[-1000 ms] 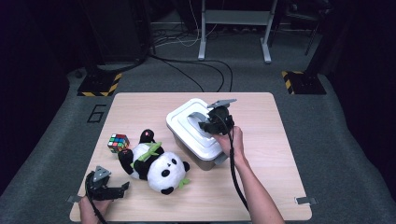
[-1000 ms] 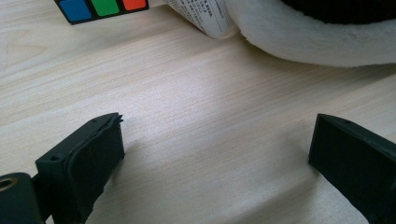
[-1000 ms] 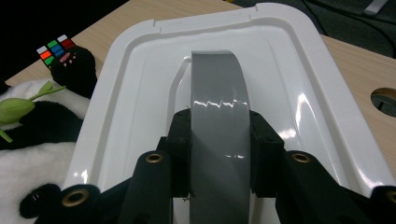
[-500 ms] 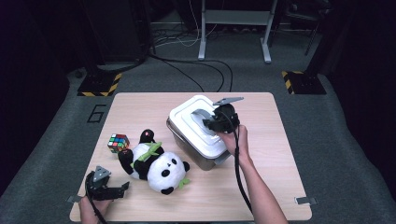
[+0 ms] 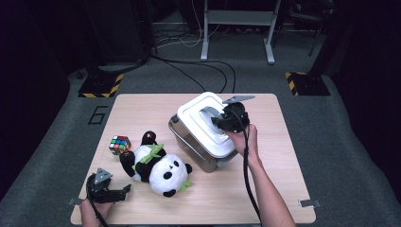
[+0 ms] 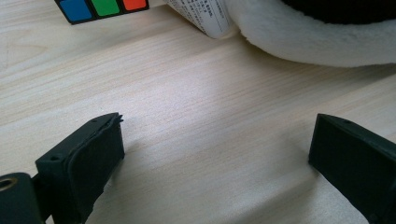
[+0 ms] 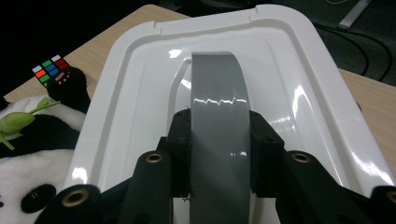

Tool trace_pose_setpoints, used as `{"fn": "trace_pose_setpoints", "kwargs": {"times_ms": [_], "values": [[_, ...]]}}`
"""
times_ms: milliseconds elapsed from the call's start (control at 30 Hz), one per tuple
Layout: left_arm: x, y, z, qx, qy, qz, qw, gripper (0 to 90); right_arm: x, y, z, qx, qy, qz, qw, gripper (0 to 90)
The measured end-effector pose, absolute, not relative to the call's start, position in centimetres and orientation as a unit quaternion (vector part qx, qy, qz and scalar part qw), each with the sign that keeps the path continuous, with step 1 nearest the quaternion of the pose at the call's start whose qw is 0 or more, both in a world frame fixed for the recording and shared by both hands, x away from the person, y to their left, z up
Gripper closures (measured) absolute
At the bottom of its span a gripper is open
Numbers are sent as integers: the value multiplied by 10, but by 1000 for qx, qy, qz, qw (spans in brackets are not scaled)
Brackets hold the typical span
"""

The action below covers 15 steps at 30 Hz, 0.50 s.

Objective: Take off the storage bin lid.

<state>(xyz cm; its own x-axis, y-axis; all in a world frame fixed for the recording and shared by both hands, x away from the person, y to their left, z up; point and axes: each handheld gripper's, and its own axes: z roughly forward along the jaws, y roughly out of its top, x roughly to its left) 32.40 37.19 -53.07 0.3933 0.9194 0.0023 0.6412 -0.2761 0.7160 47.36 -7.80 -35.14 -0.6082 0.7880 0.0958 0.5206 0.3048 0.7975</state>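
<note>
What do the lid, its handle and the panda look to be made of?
The lid looks like glossy white moulded plastic, with sharp light reflections. Its grey handle, clamped by the right gripper, seems smooth plastic too, with a sheen. The panda looks like soft plush fabric with a matte, fuzzy nap.

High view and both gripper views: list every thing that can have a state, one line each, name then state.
Lid: tilted on the storage box, its grey handle clamped.
Storage box: standing on the table, partly uncovered.
Right tool: shut on the handle.
Left tool: open, holding nothing.
Panda plush: lying down.
Rubik's cube: scrambled.
</note>
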Motion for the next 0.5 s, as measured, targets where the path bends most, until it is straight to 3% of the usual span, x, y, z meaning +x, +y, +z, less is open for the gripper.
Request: {"fn": "trace_pose_setpoints", "kwargs": {"times_ms": [500], "values": [[324, 372, -531, 769, 507, 215, 324, 30, 473, -99, -343, 429, 780, 421, 173, 665]]}}
